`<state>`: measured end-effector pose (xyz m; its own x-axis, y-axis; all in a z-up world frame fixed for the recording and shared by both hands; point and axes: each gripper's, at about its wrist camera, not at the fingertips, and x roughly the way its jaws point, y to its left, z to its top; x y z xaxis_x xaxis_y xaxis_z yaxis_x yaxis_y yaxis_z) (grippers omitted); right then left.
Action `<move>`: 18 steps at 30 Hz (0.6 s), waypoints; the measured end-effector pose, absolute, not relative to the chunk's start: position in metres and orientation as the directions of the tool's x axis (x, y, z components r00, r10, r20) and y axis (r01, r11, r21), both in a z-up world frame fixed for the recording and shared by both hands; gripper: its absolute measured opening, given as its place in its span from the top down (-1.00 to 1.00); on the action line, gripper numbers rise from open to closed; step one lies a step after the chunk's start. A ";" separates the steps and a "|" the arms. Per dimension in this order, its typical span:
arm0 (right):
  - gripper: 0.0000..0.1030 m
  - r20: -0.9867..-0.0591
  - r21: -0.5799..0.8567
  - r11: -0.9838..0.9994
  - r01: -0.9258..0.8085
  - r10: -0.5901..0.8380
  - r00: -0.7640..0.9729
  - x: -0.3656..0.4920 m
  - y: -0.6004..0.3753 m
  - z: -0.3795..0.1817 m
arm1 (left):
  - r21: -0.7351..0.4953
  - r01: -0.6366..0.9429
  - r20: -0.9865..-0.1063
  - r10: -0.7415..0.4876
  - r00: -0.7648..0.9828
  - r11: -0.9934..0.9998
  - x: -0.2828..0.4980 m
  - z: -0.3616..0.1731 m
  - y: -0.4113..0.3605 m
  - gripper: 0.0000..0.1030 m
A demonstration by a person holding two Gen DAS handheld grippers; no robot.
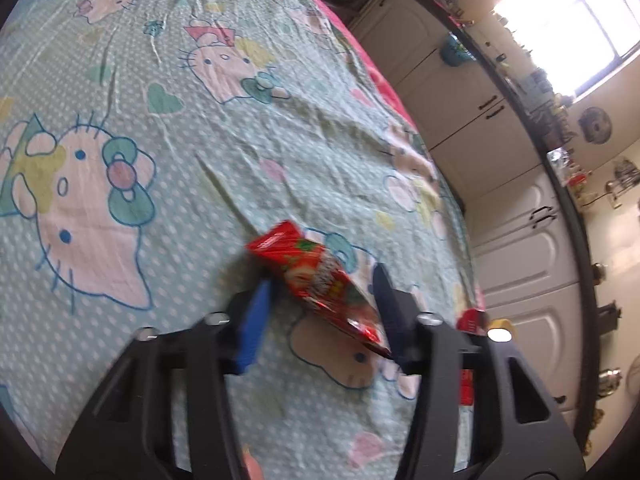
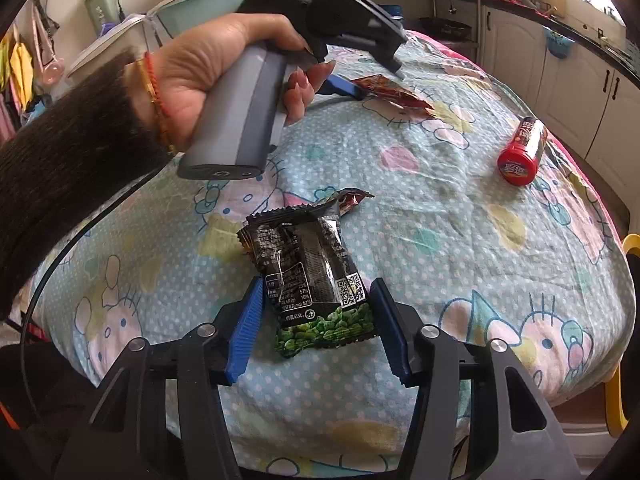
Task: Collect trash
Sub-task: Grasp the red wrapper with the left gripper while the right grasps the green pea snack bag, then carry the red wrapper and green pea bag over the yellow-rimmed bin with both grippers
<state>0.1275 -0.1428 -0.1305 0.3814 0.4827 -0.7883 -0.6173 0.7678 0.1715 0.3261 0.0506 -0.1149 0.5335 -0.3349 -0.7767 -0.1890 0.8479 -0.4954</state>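
A red snack wrapper (image 1: 320,280) lies on the Hello Kitty tablecloth (image 1: 160,120) between the open blue fingers of my left gripper (image 1: 324,296); the jaws stand around it, not closed. The right wrist view also shows that wrapper (image 2: 394,92) and the left gripper (image 2: 360,84) in a hand. My right gripper (image 2: 318,308) is open around a black and green pea snack packet (image 2: 312,276) that lies flat on the cloth. A red tube-shaped container (image 2: 522,150) lies on its side at the right.
White cabinets (image 1: 500,200) and a crowded dark countertop (image 1: 560,152) run along the right of the table. Plastic bins (image 2: 192,4) stand behind the table at the left. A yellow chair (image 2: 624,320) stands at the right table edge (image 2: 600,360).
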 end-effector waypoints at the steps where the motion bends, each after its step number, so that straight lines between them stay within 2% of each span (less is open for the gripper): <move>1: 0.14 -0.789 0.175 0.767 -0.618 0.484 0.378 0.128 -0.144 -0.131 | -0.498 -0.187 -0.775 -0.338 0.534 0.847 0.326 -0.115 0.051 0.35; 3: 0.25 -0.789 0.179 0.765 -0.618 0.487 0.375 0.130 -0.145 -0.131 | -0.493 -0.180 -0.776 -0.337 0.533 0.851 0.326 -0.114 0.052 0.45; 4: 0.26 -0.788 0.185 0.764 -0.619 0.491 0.371 0.128 -0.145 -0.130 | -0.489 -0.176 -0.777 -0.335 0.533 0.854 0.326 -0.114 0.052 0.55; 9: 0.33 -0.782 0.221 0.766 -0.604 0.509 0.359 0.134 -0.150 -0.128 | -0.494 -0.148 -0.768 -0.350 0.537 0.857 0.319 -0.112 0.056 0.76; 18: 0.35 -0.751 0.221 0.770 -0.599 0.526 0.399 0.131 -0.159 -0.105 | -0.445 -0.051 -0.731 -0.331 0.596 0.894 0.281 -0.088 0.056 0.80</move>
